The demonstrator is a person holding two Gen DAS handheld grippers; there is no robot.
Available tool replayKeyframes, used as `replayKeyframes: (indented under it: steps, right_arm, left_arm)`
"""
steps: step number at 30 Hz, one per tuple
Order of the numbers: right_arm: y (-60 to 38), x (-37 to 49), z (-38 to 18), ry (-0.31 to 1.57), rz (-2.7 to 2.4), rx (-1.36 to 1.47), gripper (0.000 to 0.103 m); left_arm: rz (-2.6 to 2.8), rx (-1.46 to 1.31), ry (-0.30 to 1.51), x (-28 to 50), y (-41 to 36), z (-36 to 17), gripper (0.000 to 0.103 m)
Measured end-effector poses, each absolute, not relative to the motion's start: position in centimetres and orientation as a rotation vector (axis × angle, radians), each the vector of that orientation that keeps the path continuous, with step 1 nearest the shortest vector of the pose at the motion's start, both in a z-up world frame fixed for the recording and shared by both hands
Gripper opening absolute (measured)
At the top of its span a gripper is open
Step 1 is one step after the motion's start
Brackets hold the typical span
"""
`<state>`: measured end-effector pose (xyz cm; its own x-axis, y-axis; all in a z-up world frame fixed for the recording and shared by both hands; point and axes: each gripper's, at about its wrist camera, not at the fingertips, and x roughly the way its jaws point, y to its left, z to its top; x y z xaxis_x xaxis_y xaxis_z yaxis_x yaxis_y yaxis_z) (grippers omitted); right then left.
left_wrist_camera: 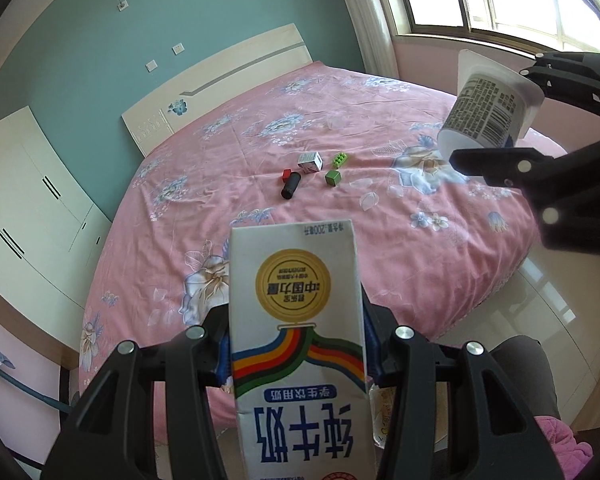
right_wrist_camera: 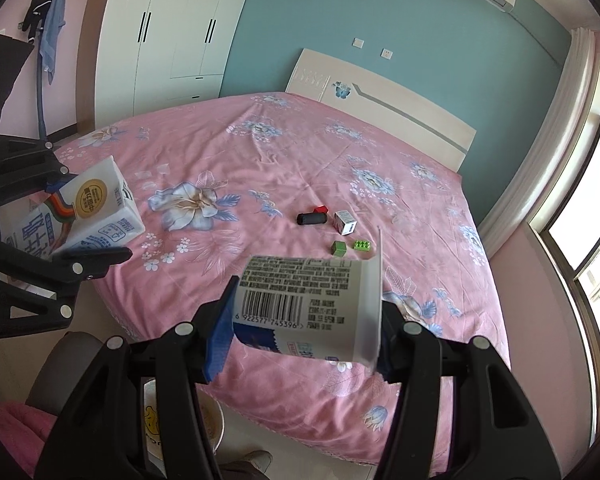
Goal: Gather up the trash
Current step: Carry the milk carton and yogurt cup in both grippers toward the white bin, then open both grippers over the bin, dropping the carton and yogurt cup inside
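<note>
My left gripper point(left_wrist_camera: 296, 344) is shut on a white milk carton point(left_wrist_camera: 296, 320) with a gold seal and rainbow stripes, held near the foot of the bed. The right wrist view shows this carton point(right_wrist_camera: 96, 208) and left gripper point(right_wrist_camera: 76, 216) at the far left. My right gripper point(right_wrist_camera: 304, 336) is shut on a white yogurt cup point(right_wrist_camera: 312, 300) lying sideways between the blue pads, barcode up. In the left wrist view the cup point(left_wrist_camera: 488, 108) and right gripper point(left_wrist_camera: 508, 120) are at the upper right. Both are above the pink bed's edge.
On the pink flowered bed point(left_wrist_camera: 380, 92) lie a black cylinder point(left_wrist_camera: 290, 188), a small white box point(left_wrist_camera: 310, 161), a green studded brick point(left_wrist_camera: 340, 159), a green cube point(left_wrist_camera: 333, 178) and a red cube point(left_wrist_camera: 287, 173). A round white container point(right_wrist_camera: 216, 424) stands on the floor below. A white wardrobe point(right_wrist_camera: 172, 32) is at the left and a window point(right_wrist_camera: 588, 208) at the right.
</note>
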<state>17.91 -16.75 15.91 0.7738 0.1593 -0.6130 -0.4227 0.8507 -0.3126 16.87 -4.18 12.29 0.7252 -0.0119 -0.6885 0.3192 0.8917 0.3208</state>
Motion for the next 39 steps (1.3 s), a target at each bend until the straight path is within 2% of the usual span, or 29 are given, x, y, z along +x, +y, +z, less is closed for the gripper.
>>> replayKeyframes:
  steps: [29, 39]
  right_arm:
    - [-14.9, 16.0, -8.7, 1.022, 0.524, -0.471, 0.057]
    - [-14.6, 14.5, -16.6, 1.18, 0.582, -0.376, 0.057]
  left_arm:
    - [-0.3, 0.371, 1.165, 18.0, -4.4, -9.5, 0.051]
    - [-0.341, 0.274, 1.313, 17.4, -3.7, -16.4, 0.051]
